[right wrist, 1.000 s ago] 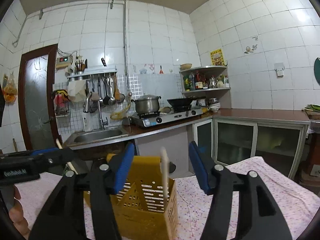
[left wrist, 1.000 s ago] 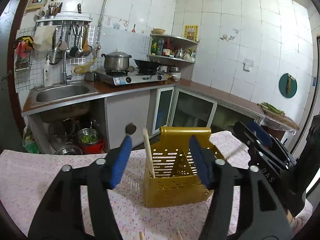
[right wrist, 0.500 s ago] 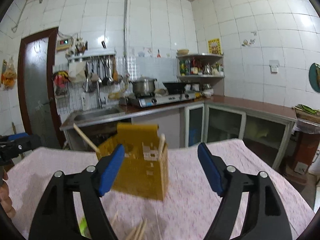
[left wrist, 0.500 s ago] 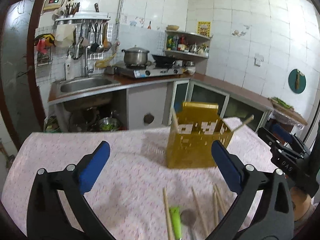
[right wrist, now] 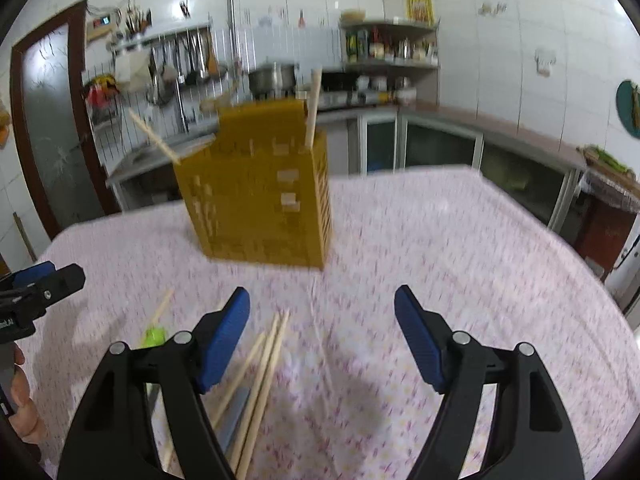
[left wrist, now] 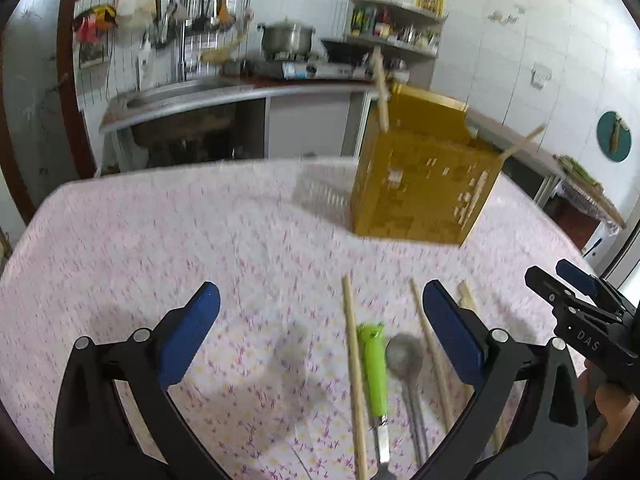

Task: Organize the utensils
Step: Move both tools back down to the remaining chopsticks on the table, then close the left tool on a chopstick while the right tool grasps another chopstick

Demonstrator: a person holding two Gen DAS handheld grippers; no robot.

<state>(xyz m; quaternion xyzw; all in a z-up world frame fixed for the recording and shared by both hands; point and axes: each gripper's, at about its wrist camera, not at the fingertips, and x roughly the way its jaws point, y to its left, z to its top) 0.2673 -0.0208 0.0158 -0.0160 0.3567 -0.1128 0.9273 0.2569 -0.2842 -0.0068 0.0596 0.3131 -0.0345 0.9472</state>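
Observation:
A yellow perforated utensil holder (left wrist: 420,184) stands on the floral tablecloth (left wrist: 200,240) with two chopsticks (left wrist: 380,88) sticking out; it also shows in the right wrist view (right wrist: 260,192). Loose chopsticks (left wrist: 354,360), a green-handled utensil (left wrist: 374,360) and a metal spoon (left wrist: 404,356) lie on the cloth near me. My left gripper (left wrist: 320,320) is open and empty above them. My right gripper (right wrist: 322,320) is open and empty, with chopsticks (right wrist: 264,368) by its left finger. The right gripper also shows in the left wrist view (left wrist: 576,300).
The table's far edge (right wrist: 400,172) faces a kitchen counter with a sink (left wrist: 172,96), a stove with a pot (left wrist: 286,38) and a corner shelf (left wrist: 396,24). A door (right wrist: 52,120) stands at the left.
Both grippers have pulled back and tilted down from the holder, jaws wider apart. The loose utensils on the cloth have come into view.

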